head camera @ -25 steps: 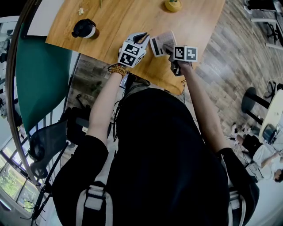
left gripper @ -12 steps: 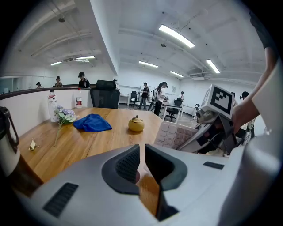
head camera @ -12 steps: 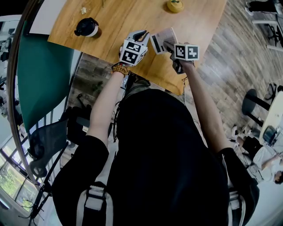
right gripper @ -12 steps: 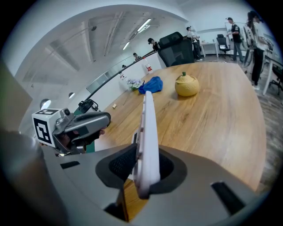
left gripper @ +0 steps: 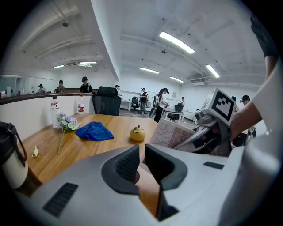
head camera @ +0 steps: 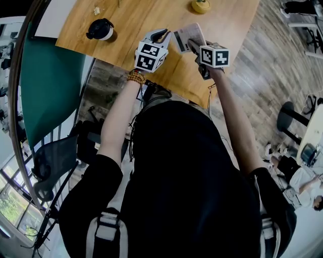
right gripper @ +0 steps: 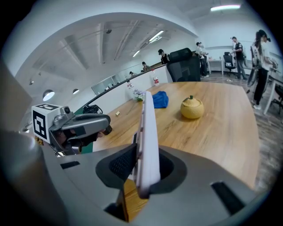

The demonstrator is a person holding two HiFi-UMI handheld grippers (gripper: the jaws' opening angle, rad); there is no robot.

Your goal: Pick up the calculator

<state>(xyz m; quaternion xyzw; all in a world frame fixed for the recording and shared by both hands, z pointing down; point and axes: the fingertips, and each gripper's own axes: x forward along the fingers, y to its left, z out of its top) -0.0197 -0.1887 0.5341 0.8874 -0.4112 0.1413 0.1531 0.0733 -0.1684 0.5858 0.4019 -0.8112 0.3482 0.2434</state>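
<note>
From the head, looking steeply down from well above, table [head camera: 146, 20] far off at the frame's top. From the left gripper [left gripper: 142, 152], tight behind the jaws, facing nearly level across it. From the right gripper [right gripper: 145, 163], equally tight, pitched lower. Across all three, sharing that table and the yellow pot [head camera: 200, 5].

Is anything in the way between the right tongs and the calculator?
Nothing visible does. The right tongs are clamped directly on the calculator, which stands edge-on between their pads, lifted clear of the wooden table.
</note>
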